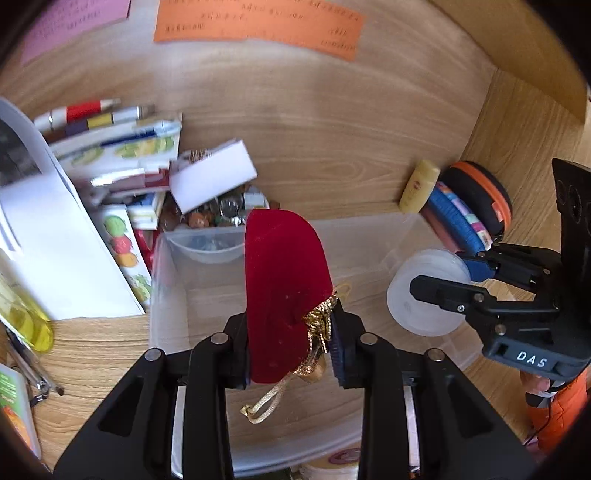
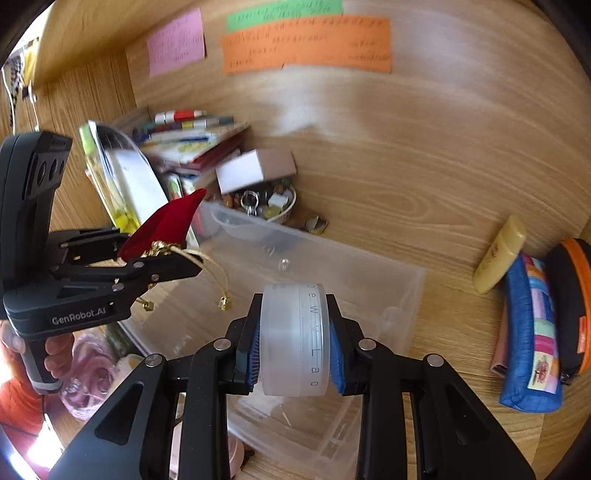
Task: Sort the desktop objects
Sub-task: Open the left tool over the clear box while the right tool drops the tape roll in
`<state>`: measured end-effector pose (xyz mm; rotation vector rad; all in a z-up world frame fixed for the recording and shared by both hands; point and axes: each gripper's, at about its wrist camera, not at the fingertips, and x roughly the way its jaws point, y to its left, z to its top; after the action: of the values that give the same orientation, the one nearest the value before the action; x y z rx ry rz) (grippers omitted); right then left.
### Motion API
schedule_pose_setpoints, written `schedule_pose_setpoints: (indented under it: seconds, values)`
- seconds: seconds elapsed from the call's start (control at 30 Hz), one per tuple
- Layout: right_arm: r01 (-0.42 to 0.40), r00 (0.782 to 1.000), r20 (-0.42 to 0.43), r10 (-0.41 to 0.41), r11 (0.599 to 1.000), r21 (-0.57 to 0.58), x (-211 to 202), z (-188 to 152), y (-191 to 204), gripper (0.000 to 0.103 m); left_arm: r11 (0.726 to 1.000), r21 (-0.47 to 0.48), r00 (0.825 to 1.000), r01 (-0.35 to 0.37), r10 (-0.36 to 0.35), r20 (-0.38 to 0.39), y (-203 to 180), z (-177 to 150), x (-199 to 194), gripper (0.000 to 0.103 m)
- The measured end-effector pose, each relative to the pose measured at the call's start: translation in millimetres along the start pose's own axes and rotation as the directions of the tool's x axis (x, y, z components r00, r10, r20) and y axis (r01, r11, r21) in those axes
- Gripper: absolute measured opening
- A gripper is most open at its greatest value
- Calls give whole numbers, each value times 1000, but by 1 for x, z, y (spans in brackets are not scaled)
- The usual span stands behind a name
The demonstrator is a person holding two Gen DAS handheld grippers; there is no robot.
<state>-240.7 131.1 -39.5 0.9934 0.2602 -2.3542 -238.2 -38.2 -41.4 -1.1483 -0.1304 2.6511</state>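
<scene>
Two loads hang over the clear plastic bin (image 1: 168, 280) at once, and I'd worry the pouch's gold cord (image 1: 266, 402) snags a finger on release. The left gripper (image 1: 291, 354) is clamped on the red velvet pouch (image 1: 284, 288); at three o'clock, the right gripper (image 2: 293, 354) pinches a frosted round jar (image 2: 293, 339).

red velvet pouch (image 1: 284, 291) with a gold drawstring (image 1: 267, 400), frosted white round jar (image 2: 294, 339) with grey lettering, clear plastic bin (image 1: 369, 243), light woodgrain desk (image 1: 332, 140). orange sticky note (image 2: 306, 44), pink one (image 2: 176, 41), green one (image 2: 282, 12). yellow bottle (image 2: 500, 254), blue pencil case (image 2: 532, 339) with pastel stripes, black pouch with orange trim (image 1: 480, 195)
</scene>
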Motion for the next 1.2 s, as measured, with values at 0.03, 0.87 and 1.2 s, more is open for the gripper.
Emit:
schedule_pose_setpoints:
  seconds: [0.03, 0.87, 1.2]
  values:
    - [1, 1000, -7, -1, 1000, -3, 2, -1, 0, 27, 1000, 1, 1000, 3, -3, -12, 1, -1, 3, 31]
    - [51, 981, -178, -74, 990, -130, 47, -7, 16, 27, 998, 61, 991, 29, -21, -131, -6, -14, 23, 62]
    - [93, 985, -130, -115, 983, -160, 22, -7, 22, 33, 999, 36, 997, -23, 25, -73, -8, -7, 6, 78]
